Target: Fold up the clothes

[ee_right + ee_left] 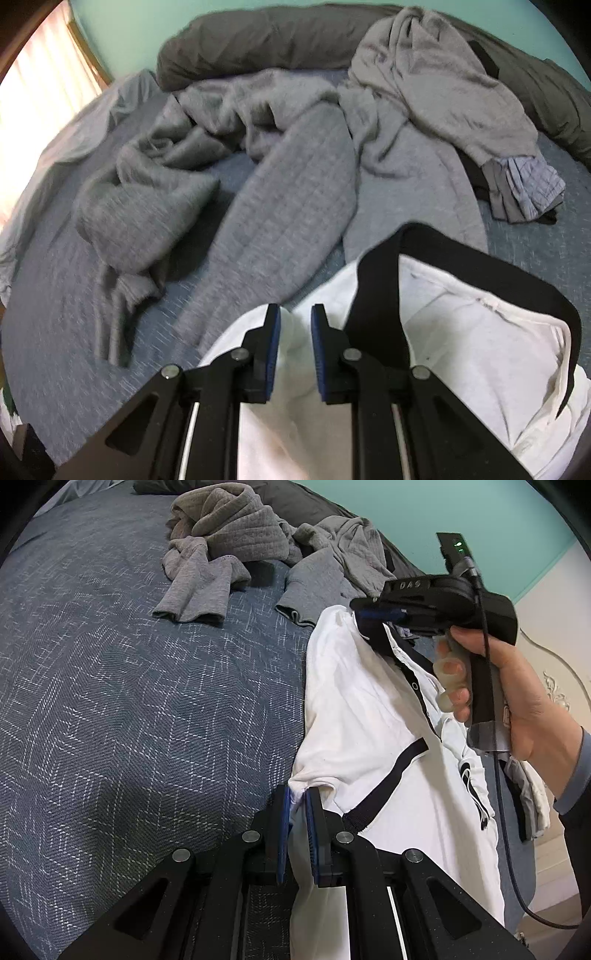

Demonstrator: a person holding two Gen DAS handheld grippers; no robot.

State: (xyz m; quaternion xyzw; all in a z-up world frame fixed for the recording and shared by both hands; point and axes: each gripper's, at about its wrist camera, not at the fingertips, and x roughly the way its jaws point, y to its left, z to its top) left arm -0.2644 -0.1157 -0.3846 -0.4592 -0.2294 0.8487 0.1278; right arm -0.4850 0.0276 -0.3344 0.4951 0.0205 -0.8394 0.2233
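Grey clothes [295,155] heaped, blue bedspread [129,701]

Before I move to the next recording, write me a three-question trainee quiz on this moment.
1. True or false: both the left gripper and the right gripper are clamped on the white polo shirt.
2. Which colour is the polo's collar? A) grey B) black C) blue
3. Fill in: the unfolded grey garments lie on the blue ____.

Key: 1 true. 2 B. 3 bedspread.
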